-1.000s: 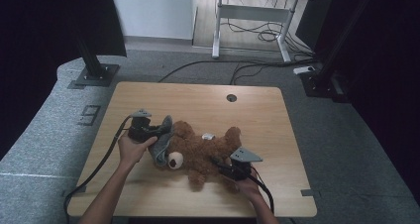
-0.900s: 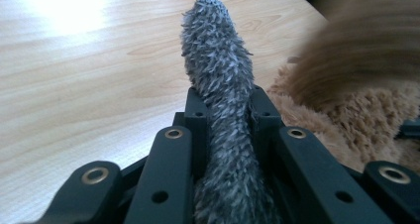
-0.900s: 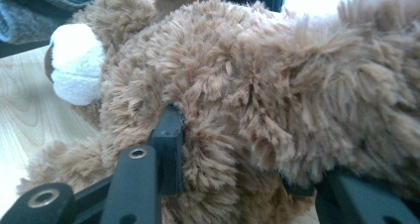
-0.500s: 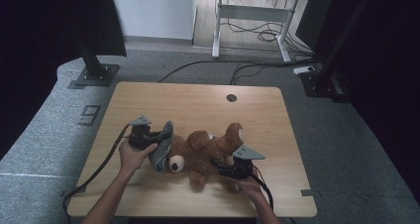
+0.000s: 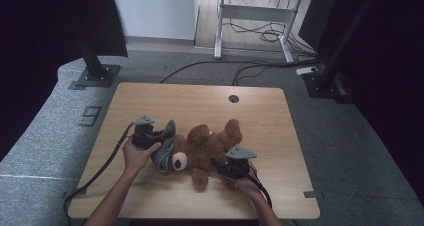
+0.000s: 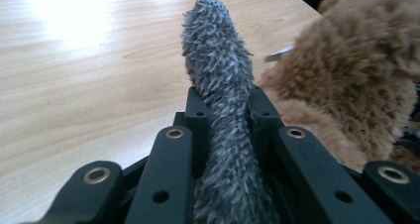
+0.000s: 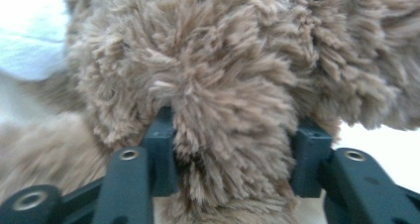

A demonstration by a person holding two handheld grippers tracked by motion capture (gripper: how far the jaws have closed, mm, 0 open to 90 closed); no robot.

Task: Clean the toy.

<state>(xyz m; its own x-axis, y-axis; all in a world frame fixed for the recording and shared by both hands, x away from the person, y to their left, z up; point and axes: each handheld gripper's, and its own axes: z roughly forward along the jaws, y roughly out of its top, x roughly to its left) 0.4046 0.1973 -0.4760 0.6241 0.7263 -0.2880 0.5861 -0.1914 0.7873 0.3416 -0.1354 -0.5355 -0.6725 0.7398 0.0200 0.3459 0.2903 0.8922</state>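
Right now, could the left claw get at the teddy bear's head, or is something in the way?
Probably not directly: the left claw is shut on the grey fuzzy cloth, which lies against the teddy bear by its head, between claw and bear.

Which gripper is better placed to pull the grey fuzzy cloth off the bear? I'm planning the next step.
Left. The left gripper is shut on the grey cloth; the right gripper straddles the teddy bear's brown fur.
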